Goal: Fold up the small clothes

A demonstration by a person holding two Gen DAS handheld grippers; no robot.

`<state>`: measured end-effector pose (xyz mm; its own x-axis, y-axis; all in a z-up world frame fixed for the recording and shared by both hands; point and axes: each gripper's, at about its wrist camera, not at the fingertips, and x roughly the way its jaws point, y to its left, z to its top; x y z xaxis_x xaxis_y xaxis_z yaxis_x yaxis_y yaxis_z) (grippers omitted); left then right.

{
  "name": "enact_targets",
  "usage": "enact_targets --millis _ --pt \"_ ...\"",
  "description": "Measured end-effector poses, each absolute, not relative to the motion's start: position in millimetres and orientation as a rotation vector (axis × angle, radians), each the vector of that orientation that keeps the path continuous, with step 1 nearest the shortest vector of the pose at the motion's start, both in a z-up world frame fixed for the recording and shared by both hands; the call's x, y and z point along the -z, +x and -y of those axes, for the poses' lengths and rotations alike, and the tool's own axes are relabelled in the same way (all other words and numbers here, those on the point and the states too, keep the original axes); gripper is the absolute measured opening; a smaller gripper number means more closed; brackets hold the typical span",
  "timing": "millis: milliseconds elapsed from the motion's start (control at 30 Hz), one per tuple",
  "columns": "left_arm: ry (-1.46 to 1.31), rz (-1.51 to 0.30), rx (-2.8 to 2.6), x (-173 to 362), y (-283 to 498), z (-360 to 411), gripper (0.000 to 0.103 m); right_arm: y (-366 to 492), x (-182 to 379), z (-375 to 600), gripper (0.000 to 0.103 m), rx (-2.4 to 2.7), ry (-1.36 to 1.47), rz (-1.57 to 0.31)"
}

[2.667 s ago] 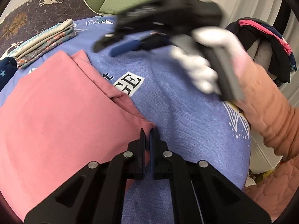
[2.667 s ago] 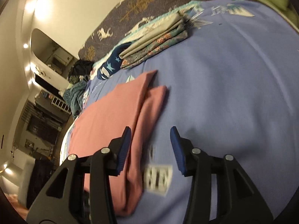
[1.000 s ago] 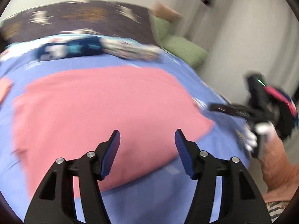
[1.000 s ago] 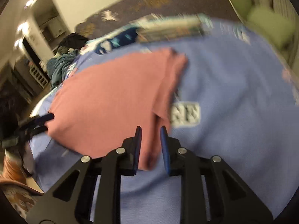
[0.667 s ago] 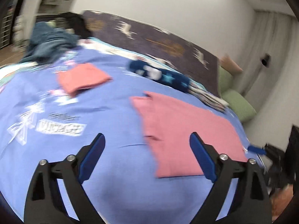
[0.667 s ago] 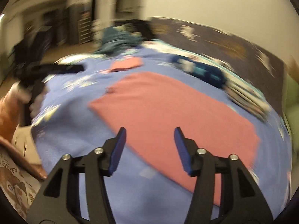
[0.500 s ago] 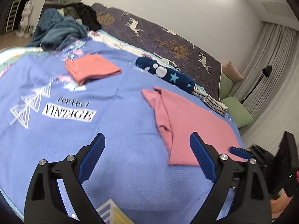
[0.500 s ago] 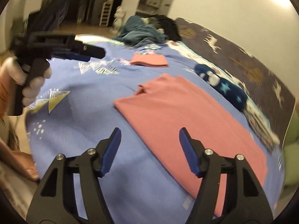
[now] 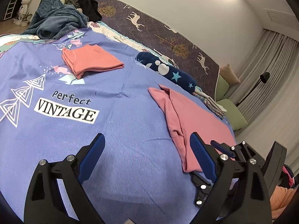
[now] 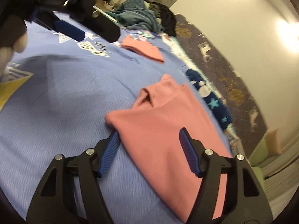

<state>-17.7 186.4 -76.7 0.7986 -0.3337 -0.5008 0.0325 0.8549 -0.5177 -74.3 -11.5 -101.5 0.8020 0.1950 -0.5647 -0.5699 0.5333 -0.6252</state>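
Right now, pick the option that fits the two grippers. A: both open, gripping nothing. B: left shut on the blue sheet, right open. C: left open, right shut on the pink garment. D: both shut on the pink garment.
A: the left gripper stands wide open above the blue sheet, and the right gripper is open too, its jaws apart at the near edge of the pink garment, not clamped on it.

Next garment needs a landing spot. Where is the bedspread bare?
Bare bedspread lies between the VINTAGE print, the pink garment and the open left gripper. Crowded: far edge, with the folded pink piece, navy star roll and blue blanket heap.
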Motion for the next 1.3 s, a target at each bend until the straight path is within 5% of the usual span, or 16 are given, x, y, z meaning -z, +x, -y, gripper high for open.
enact_targets --millis 67,233,433,767,833,867,1167,1233,1300 --pt "-0.522 -0.615 0.206 76 -13 -190 0.092 -72 107 1 0.043 -0.456 -0.925 -0.440" --pt "-0.545 -0.624 0.229 80 -4 -195 0.092 -68 117 -12 0.012 -0.473 -0.970 -0.425" --pt "-0.636 -0.684 0.416 89 37 -189 0.092 -69 73 11 0.006 -0.590 -0.743 -0.434" --pt "-0.764 -0.833 0.627 104 155 -147 0.091 -53 80 10 0.006 -0.619 -0.654 -0.534" --pt "-0.710 -0.837 0.578 103 176 -137 0.059 -49 79 11 0.006 -0.625 -0.610 -0.564" --pt "-0.712 -0.852 0.565 107 186 -137 0.004 -49 80 10 0.006 -0.624 -0.608 -0.568" --pt "-0.788 -0.727 0.449 105 188 -186 0.000 -49 83 13 0.006 -0.639 -0.556 -0.607" --pt "-0.776 -0.732 0.451 100 180 -187 0.010 -49 83 13 0.006 -0.638 -0.558 -0.602" --pt "-0.759 -0.741 0.448 95 173 -188 0.046 -51 82 14 0.006 -0.641 -0.548 -0.603"
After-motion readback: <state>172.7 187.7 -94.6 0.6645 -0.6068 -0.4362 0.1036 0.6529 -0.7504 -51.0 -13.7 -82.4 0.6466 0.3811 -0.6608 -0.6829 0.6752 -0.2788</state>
